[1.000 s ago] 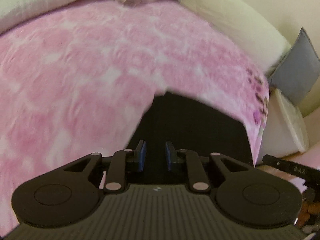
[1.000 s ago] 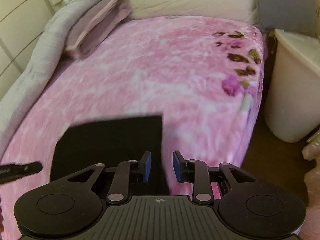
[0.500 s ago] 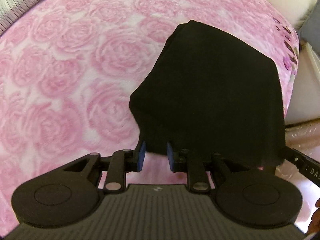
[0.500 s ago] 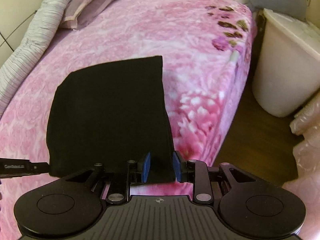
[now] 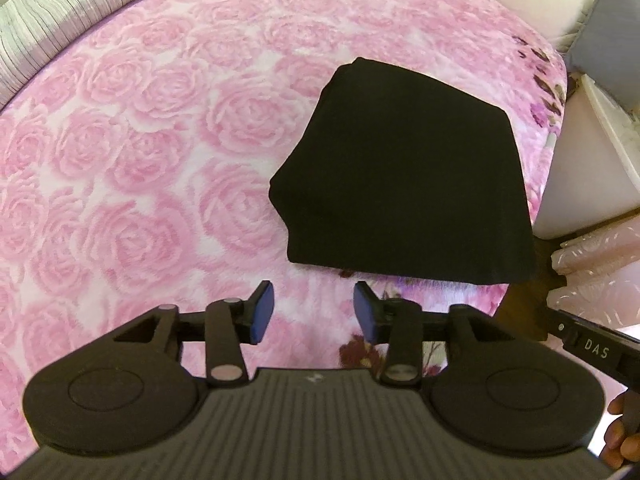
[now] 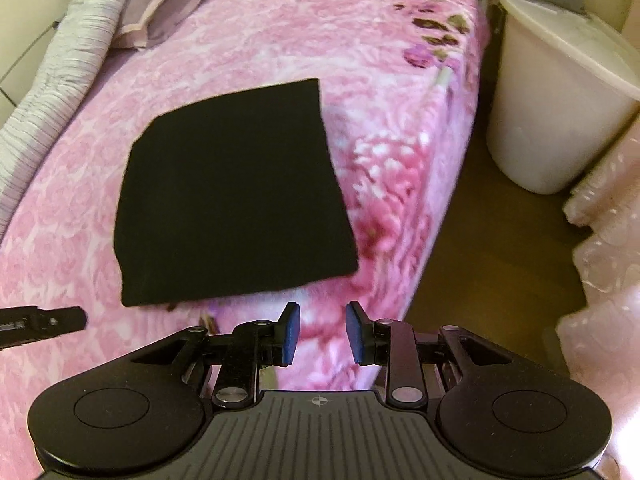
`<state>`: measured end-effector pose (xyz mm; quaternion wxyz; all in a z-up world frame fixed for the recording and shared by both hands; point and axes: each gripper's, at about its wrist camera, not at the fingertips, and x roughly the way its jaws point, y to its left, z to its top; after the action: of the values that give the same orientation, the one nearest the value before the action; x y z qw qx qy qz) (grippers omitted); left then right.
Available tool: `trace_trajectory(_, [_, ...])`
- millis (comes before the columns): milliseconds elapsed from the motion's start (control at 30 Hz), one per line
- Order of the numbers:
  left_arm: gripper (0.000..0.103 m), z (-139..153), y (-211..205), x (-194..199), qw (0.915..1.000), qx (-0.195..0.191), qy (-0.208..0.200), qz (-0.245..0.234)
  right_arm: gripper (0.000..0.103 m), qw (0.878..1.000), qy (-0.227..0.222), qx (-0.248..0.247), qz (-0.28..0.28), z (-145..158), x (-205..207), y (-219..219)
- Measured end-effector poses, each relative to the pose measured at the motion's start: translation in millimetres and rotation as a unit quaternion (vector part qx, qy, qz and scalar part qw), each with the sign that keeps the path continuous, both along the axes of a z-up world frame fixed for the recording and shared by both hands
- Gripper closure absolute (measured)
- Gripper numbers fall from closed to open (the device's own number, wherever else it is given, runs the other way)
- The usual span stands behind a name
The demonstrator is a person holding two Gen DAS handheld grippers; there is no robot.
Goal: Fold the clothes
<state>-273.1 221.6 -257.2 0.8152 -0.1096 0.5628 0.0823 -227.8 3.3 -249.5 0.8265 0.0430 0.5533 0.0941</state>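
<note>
Left tongs (image 5: pixel 310 312): jaws opening, nothing between them, just short of the garment's near edge. Black garment (image 5: pixel 404 176) lies flat on the bed (image 5: pixel 120 160), a compact folded square near the right edge. Right tongs (image 6: pixel 318 332): parted, empty. Fold looks finished; no other clothes in sight.

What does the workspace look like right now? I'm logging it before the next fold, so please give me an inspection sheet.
Surface: pink rose blanket on a bed.
Job's things: black garment, folded flat near the bed's edge.
Clutter: striped quilt and pillow at the far side.
Grippers: left claw opening, nothing between its pads; right claw open, empty. Both short of the garment.
Cables: nothing seen.
Surroundings: white bin, wooden floor.
</note>
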Motion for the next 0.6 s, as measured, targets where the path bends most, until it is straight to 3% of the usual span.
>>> trace_trajectory(100, [0.06, 4.4, 2.1, -4.8, 1.0, -0.003, -0.005, -0.002, 0.069, 1.0, 0.001, 0.001, -0.012, 7.8, -6.6, -2.3])
trace_trajectory(233, [0.059, 6.0, 4.5, -7.7, 0.9998, -0.014, -0.013, -0.003, 0.054, 1.0, -0.007, -0.009, -0.018, 15.5, -10.8, -2.1])
trace_trajectory(600, [0.053, -11.8, 31.6, -9.2, 0.9941, -0.082, -0.065, 0.026, 0.043, 0.998, -0.001, 0.039, -0.048, 1.4, 2.1, -19.8])
